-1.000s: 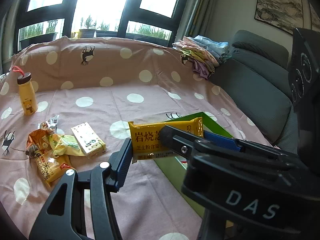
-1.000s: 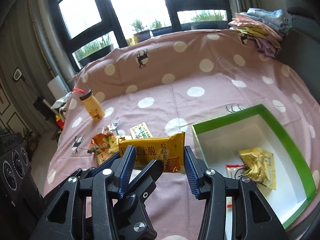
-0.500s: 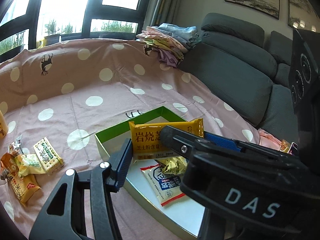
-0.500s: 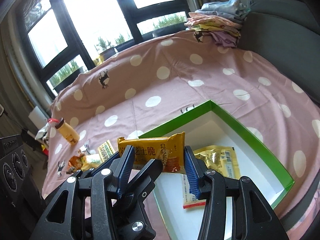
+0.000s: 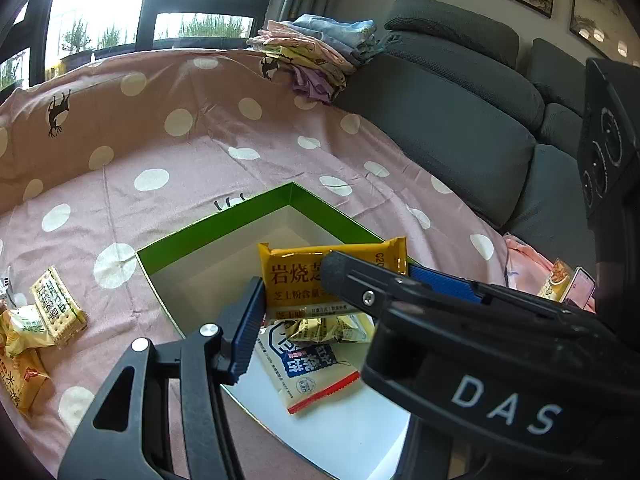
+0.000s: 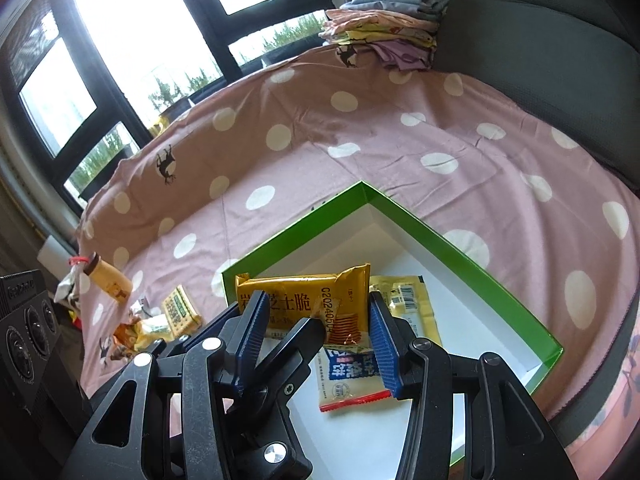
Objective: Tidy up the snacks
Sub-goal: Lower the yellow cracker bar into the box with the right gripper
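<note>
A yellow snack packet [image 5: 304,276] [image 6: 304,300] hangs over the open green-rimmed box [image 5: 224,220] [image 6: 440,236]. My left gripper [image 5: 336,292] and my right gripper [image 6: 316,300] are both shut on it, their fingers crossing one another. The right gripper's blue pads press on the packet's two sides. In the left wrist view the right gripper's black body hides the left gripper's far finger. On the box's white floor lie a white, blue and red packet [image 5: 308,364] [image 6: 348,376] and a crumpled yellow packet [image 5: 328,328] [image 6: 404,300].
Several loose snacks [image 5: 52,312] [image 6: 180,312] lie on the pink dotted cloth left of the box. A yellow bottle [image 6: 108,280] stands farther left. Folded clothes [image 5: 312,52] are stacked at the back. A grey sofa [image 5: 460,120] runs along the right.
Both grippers carried the yellow packet rightward, from above the cloth beside the loose snacks to above the box. Their grip on it looks the same.
</note>
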`<state>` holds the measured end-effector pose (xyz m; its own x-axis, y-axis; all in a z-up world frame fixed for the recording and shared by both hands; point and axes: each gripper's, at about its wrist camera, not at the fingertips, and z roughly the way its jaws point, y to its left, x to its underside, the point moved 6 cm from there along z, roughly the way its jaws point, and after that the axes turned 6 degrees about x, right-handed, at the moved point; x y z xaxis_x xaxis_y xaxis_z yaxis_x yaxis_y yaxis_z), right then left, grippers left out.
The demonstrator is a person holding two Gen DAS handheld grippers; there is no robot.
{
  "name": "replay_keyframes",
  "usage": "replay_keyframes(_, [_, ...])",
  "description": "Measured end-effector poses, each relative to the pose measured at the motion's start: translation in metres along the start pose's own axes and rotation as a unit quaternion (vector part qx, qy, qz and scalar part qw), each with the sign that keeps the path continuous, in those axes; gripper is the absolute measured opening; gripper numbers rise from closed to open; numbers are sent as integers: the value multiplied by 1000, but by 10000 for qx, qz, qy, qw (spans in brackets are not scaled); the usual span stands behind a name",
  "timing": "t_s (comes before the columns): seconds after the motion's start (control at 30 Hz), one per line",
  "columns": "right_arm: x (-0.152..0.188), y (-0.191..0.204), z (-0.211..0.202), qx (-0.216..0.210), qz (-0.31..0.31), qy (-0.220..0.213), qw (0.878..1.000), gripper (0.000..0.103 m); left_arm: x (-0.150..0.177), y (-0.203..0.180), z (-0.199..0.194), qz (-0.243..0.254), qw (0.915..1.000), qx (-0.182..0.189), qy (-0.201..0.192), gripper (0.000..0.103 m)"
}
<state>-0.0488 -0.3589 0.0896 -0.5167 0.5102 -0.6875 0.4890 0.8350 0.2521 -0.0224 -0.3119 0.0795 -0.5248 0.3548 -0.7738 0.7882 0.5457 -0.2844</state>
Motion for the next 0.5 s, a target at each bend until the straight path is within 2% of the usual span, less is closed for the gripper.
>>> replay_keyframes(0.3, [4, -5, 10, 43, 46, 221, 9997, 51, 6, 6, 10, -134, 9997, -6, 187, 52])
replay_keyframes(0.5, [8, -8, 26, 55, 101, 490, 9987, 51, 13, 13, 24, -278, 9986, -2, 445, 52])
